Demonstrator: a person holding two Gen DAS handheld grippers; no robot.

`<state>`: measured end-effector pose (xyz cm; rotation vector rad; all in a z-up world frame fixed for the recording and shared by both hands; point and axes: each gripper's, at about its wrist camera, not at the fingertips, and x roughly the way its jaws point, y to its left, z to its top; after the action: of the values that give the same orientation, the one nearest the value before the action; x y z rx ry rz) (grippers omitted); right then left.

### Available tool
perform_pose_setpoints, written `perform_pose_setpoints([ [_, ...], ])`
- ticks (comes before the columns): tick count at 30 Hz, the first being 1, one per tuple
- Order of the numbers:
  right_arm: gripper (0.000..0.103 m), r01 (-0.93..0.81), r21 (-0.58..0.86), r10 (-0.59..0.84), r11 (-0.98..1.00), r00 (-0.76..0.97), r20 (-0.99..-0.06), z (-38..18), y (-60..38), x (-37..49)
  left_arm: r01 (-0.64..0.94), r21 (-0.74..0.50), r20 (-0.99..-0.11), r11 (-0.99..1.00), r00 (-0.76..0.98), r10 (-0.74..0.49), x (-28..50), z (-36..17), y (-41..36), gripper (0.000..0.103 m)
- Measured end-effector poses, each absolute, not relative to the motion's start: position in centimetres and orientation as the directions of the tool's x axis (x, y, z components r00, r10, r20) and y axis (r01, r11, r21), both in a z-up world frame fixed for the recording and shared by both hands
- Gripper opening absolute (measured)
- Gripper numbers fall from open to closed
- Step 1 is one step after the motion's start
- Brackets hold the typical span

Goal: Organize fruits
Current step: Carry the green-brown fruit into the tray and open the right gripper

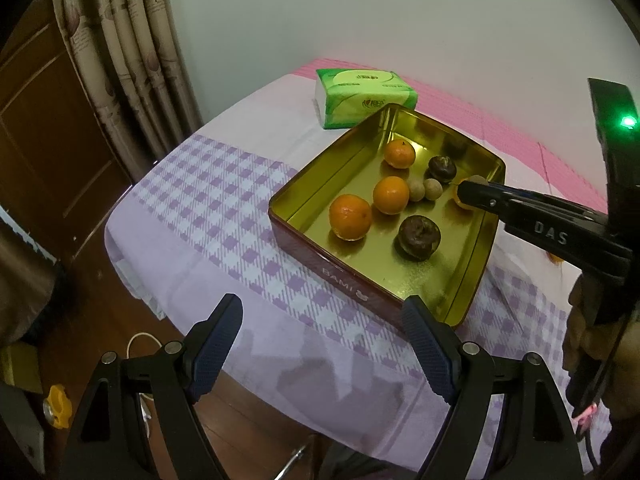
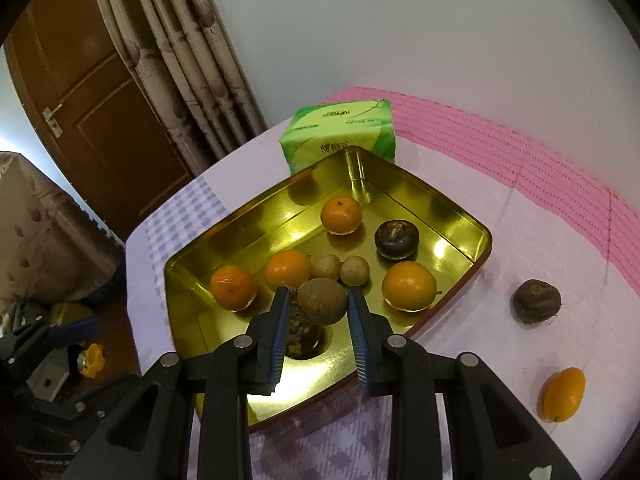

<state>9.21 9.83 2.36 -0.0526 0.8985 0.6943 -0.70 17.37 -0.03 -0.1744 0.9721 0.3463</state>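
Observation:
A gold tin (image 2: 452, 216) holds several oranges, among them one (image 2: 409, 286) at the right, two dark mangosteens (image 2: 396, 238) and two small brown longans (image 2: 354, 270). My right gripper (image 2: 318, 294) is shut on a third brown longan (image 2: 322, 301) and holds it above the tin's near half, over the second mangosteen (image 2: 300, 332). In the left wrist view the tin (image 1: 320, 268) lies ahead, and the right gripper (image 1: 468, 192) reaches in from the right. My left gripper (image 1: 322, 306) is open with nothing in it, over the table's near edge. On the cloth outside lie a mangosteen (image 2: 537, 301) and an orange (image 2: 561, 394).
A green tissue pack (image 2: 340, 136) stands just behind the tin's far corner. The table's left edge (image 1: 132, 240) drops to a wooden floor with a yellow object (image 1: 58, 406). Curtains (image 1: 132, 60) and a brown door (image 2: 100, 100) are at the left, a pale wall behind.

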Motion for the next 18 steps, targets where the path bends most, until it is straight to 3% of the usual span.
perform_pose_setpoints([
  [18,0.028,-0.566,0.208,0.496,0.797,0.419,-0.760,0.8,11.2,10.3,-0.361,0.017,-0.836,0.932,0.507,0.211,-0.7,-0.4,17.2,0.082],
])
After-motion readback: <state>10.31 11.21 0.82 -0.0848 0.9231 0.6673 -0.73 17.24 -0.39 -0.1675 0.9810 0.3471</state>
